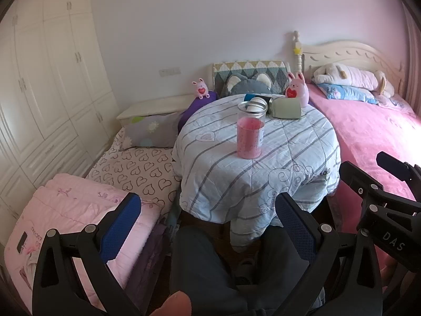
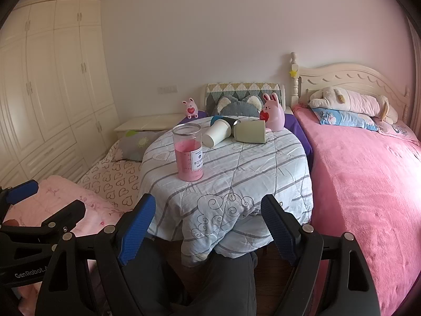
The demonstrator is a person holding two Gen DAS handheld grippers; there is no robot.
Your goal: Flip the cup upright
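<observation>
Right wrist view is showing the cup (image 2: pixel 216 132) lying ahead on its side, mouth pointing away; right gripper (image 2: pixel 209 226) is waiting nearer, both grippers' jaws apart.

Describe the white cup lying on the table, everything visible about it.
The white cup lies on its side on the striped quilt covering the round table, far from both open grippers. It looks like a plain, matte, tapered paper cup. One round end faces the camera at the lower left; whether that is the mouth or the base I cannot tell. A dark cup with a blue band lies right behind it, the sage-green cup lies to its right, and the clear jar of pink powder stands in front to its left.
</observation>
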